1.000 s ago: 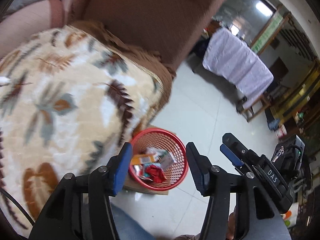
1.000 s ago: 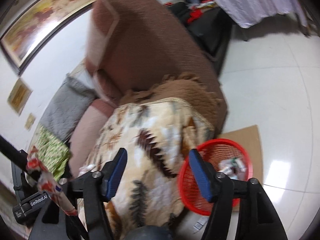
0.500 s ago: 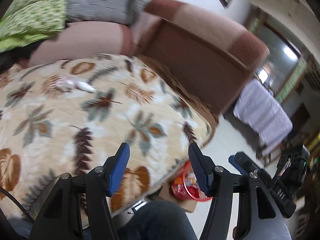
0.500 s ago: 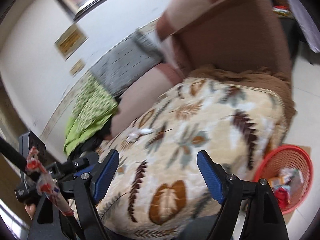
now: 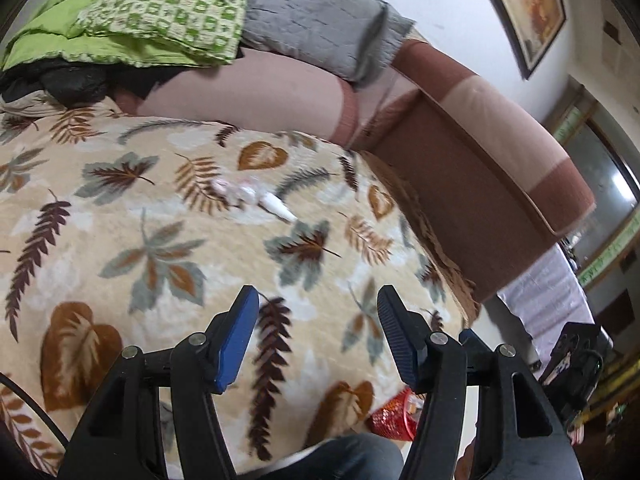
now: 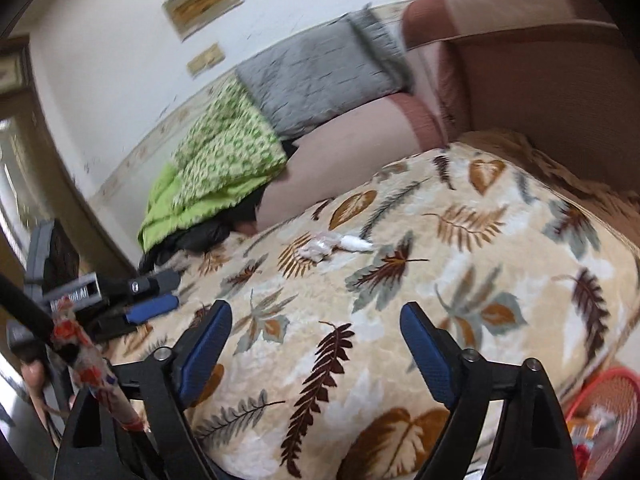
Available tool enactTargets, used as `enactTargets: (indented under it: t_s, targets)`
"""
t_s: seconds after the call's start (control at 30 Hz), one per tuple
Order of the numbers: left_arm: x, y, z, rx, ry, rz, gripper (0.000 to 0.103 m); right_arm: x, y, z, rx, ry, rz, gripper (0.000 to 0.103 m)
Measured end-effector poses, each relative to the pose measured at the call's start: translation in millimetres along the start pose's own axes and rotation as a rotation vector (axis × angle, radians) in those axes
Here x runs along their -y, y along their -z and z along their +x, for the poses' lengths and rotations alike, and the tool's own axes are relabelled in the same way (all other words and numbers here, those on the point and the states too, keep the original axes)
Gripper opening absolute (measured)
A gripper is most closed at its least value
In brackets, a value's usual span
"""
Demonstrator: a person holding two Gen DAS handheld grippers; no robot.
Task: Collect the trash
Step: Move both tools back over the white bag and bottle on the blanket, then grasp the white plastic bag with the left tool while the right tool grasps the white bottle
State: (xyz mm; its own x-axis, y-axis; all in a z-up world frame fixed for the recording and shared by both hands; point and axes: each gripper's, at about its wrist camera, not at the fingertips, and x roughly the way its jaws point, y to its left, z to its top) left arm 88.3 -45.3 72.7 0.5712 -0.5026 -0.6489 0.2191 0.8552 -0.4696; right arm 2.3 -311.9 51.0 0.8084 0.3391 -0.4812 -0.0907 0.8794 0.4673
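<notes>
A crumpled white and pink wrapper (image 5: 256,199) lies on the leaf-patterned blanket (image 5: 120,248), well ahead of my left gripper (image 5: 316,332), which is open and empty above the blanket. In the right wrist view the same wrapper (image 6: 334,245) lies beyond my right gripper (image 6: 316,344), also open with nothing between its fingers. The red mesh basket (image 6: 608,412) with trash inside stands on the floor at the blanket's lower right; only a sliver of the basket (image 5: 394,418) shows in the left wrist view. The left gripper (image 6: 120,300) shows at the left edge of the right wrist view.
A brown sofa armrest (image 5: 480,168) rises right of the blanket. A grey cushion (image 5: 320,16) and a green patterned cover (image 5: 160,12) lie at the back. A person's knee in jeans (image 5: 340,456) is below the left gripper. A cloth-covered table (image 5: 548,300) stands far right.
Both grippers have swung up from the red basket on the floor toward the blanket. The wrapper on the blanket is now closer and nearer the centre of both views.
</notes>
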Motion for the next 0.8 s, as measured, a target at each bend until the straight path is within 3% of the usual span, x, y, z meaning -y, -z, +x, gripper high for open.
enactTargets:
  t_s: [0.3, 0.43, 0.5, 0.6, 0.8]
  targets:
    - [-14, -85, 57, -0.048, -0.072, -0.053, 0.061, 25, -30, 69, -0.086, -0.027, 0.021, 0.093]
    - [-23, -118, 92, -0.054, -0.054, -0.092, 0.062, 40, -50, 103, -0.110, -0.060, 0.023, 0.093]
    - [-35, -128, 112, -0.054, -0.033, -0.120, 0.062, 49, -57, 121, -0.135, -0.103, 0.034, 0.093]
    - [-57, -137, 141, -0.044, -0.068, -0.169, 0.062, 58, -68, 151, -0.169, -0.135, 0.002, 0.093]
    - [-95, -135, 209, -0.143, -0.082, -0.232, 0.062, 74, -76, 223, -0.248, -0.183, -0.016, 0.091]
